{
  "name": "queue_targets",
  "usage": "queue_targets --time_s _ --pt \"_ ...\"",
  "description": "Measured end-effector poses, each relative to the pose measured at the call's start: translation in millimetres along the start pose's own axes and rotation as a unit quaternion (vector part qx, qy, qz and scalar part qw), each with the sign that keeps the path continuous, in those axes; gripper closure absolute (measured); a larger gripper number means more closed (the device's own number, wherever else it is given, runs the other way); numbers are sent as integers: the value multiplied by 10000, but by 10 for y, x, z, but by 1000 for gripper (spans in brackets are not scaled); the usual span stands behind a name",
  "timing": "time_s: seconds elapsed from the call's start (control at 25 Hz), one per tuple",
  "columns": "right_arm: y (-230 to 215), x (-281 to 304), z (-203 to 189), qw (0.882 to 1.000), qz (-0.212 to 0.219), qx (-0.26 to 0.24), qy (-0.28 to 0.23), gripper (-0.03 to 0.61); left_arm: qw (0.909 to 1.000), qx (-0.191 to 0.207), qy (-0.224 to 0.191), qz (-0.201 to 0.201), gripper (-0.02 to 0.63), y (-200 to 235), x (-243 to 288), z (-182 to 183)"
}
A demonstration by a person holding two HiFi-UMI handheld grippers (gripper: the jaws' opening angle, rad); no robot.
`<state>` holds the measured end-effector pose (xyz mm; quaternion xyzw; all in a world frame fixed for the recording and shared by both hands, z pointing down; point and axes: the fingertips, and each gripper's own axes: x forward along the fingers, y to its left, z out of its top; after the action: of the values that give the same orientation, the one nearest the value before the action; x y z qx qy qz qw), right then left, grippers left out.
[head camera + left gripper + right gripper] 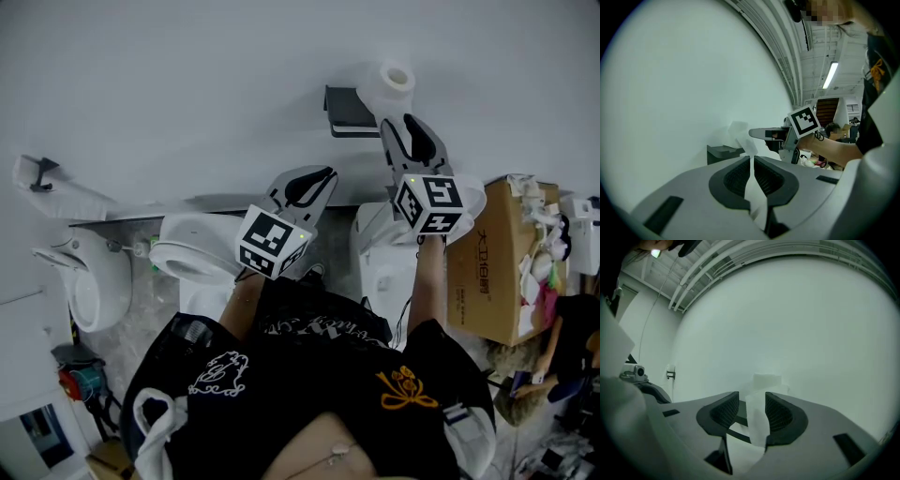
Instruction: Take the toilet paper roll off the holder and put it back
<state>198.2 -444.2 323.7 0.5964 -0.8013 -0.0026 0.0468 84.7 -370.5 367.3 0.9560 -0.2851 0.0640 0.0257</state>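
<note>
Roll (395, 79) sits on the holder (347, 113) on the white wall, high in the head view, core end facing out. The right gripper (406, 127) reaches up just under it. Its fingers (778, 411) stand partly apart, released. A hanging tail (757, 420) of paper lies in the gap, against the right-hand finger and clear of the other, with the roll (767, 379) just beyond. The left gripper (317, 180) is lower and to the left, near the holder but apart from the roll. Its fingers (736, 176) are clenched almost together on a thin white strip (752, 187) of paper that runs up toward the roll (738, 129). Whether that strip joins the roll cannot be told.
</note>
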Motion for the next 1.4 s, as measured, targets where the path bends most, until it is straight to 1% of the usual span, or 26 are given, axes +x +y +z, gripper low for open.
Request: queue_targets --time_s 0.32,0.56,0.8,0.88,0.96,1.2,1.4 --pt "-237 260 78 9997 -230 -128 -12 297 10000 5 -3 0 575 190 67 8" --pt "-364 497 -74 9992 -314 -99 240 242 10000 1 13 1 575 318 136 -13" --pt "-352 688 -133 9992 -257 -21 307 239 10000 -23 37 11 575 397 197 -14" --pt "-350 724 -154 9987 -358 -128 344 241 10000 -35 59 22 575 426 202 -35" --pt "-366 739 -162 9978 -485 -274 367 262 10000 -47 80 34 575 454 205 -54" --pt "-368 722 -173 9975 -495 -300 409 267 9999 -74 94 2 575 486 218 -80" --pt "-345 634 -31 9976 -530 -386 213 268 9999 -42 52 -86 575 465 256 -56"
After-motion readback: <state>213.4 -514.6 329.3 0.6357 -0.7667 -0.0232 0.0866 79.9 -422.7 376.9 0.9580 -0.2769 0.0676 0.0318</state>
